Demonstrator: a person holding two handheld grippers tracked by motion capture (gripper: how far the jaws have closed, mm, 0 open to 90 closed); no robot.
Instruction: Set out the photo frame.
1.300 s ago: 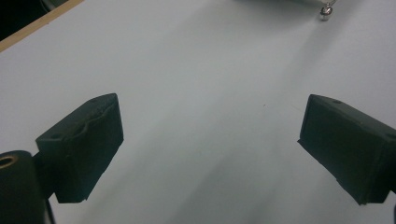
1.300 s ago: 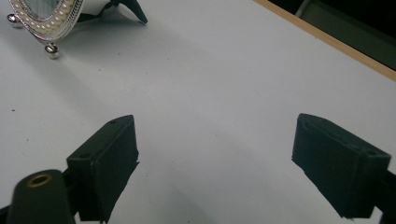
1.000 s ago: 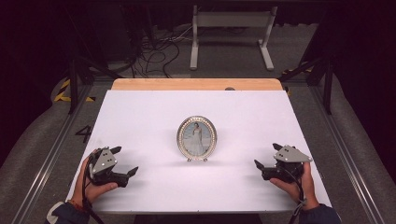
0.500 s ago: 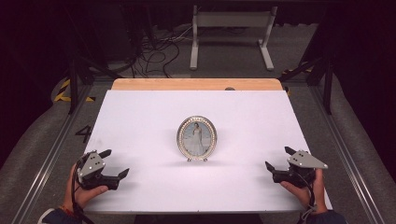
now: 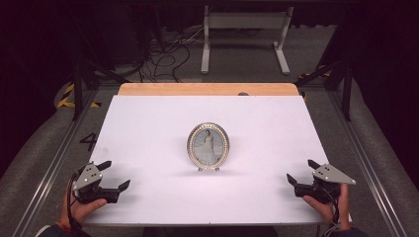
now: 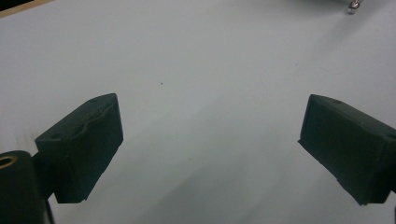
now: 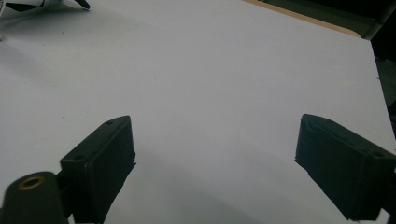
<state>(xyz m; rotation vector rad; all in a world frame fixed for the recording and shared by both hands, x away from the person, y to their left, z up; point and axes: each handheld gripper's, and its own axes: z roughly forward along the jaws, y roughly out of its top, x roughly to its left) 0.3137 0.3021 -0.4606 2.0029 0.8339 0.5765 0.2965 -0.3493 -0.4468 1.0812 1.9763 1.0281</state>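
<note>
A: Is there any writing to read?
B: Only a "4" point(image 5: 89, 141) on the floor, left of the bench point(image 5: 148, 123).
A: Where is the frame point(image 5: 208, 146)?
B: Upright in the frame's centre. Left gripper point(image 5: 112, 175) lower left, right gripper point(image 5: 301, 171) lower right, both jaws wide, holding nothing.

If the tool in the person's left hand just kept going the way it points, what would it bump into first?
Probably nothing soon: the left tool points across bare white tabletop, passing in front of the oval silver picture frame, though depth is uncertain.
</note>
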